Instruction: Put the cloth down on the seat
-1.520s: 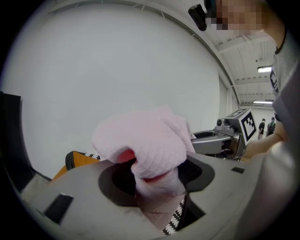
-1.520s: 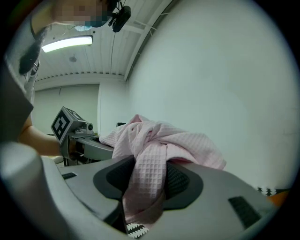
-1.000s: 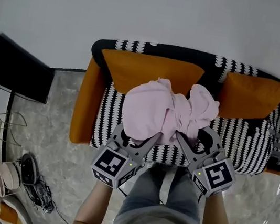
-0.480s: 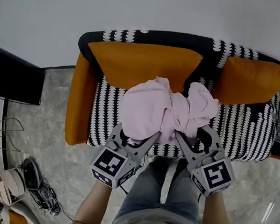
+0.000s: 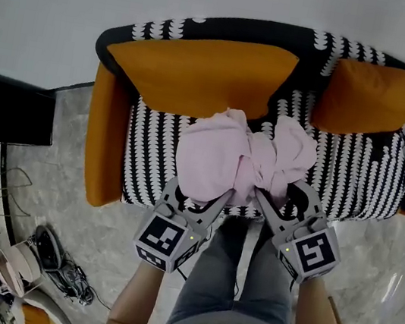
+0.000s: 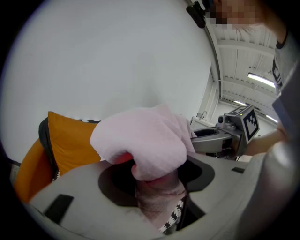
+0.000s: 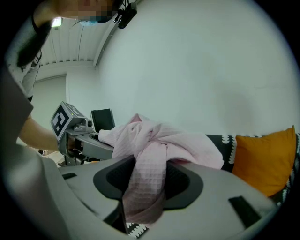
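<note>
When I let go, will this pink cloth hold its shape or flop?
Probably floppy: the pink cloth bunches and droops between the left gripper and right gripper. Its waffle weave likely resists slipping. Expect a slumped heap on the seat.

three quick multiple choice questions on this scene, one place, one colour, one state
1. In the head view the bunched pink waffle-weave cloth shows over: A the black-and-white patterned sofa seat; B a wooden desk; C a shelf.
2. The two plump back cushions are: A green; B orange; C white.
3. The left gripper and right gripper are: A both open; B one open; C both shut on the cloth.
Answers: A, seat pattern surrounds it; B, both look orange; C, each gripper view shows cloth pinched between the jaws.
</note>
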A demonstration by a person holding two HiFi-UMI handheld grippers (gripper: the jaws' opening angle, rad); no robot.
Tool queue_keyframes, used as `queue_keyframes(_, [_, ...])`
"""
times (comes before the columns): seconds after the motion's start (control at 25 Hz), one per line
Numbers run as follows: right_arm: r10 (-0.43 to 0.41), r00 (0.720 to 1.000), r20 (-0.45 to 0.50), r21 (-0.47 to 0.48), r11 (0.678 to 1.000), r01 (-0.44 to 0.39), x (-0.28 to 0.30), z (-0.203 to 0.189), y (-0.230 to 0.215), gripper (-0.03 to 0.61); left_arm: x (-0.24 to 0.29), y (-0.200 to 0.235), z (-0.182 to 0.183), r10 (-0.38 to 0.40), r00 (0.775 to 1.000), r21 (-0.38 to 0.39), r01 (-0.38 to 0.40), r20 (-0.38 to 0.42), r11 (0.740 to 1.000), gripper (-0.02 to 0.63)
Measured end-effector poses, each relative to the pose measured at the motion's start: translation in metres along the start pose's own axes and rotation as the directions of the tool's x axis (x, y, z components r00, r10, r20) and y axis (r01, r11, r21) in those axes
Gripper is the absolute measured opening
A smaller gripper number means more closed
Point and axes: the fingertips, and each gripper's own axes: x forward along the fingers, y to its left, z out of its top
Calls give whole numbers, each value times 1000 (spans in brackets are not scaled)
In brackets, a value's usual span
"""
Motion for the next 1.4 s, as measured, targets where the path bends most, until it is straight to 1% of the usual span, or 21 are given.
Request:
queue_keyframes(0.32, [0,997,-81,34,999,2,19,-53,-7,204,25,11,-51,-8,998,-43,5,-55,999,262])
queue_keyframes(0.44, [1,996,-92,29,1000,1,32,-70,-9,204,33,18,-72,-11,997,-63,7,-72,998,262])
queue_keyframes(0.76, [10,991,-133,30,1000,-6,55,-116,-15,204,55,32,-115,-18,994,-86,8,-112,996,262])
queue_keyframes(1.04, [12,986,-169,57,998,-2,73,-156,-25,204,77,43,-149,-20,990,-102,6,-142,995,262])
queue_keyframes(1.24, [18,979,-201,96,995,1,83,-179,-30,204,89,47,-171,-20,985,-120,-1,-174,993,262])
queue_keyframes(1.4, [19,975,-219,101,995,4,92,-194,-33,204,97,54,-185,-13,982,-132,-12,-188,991,262])
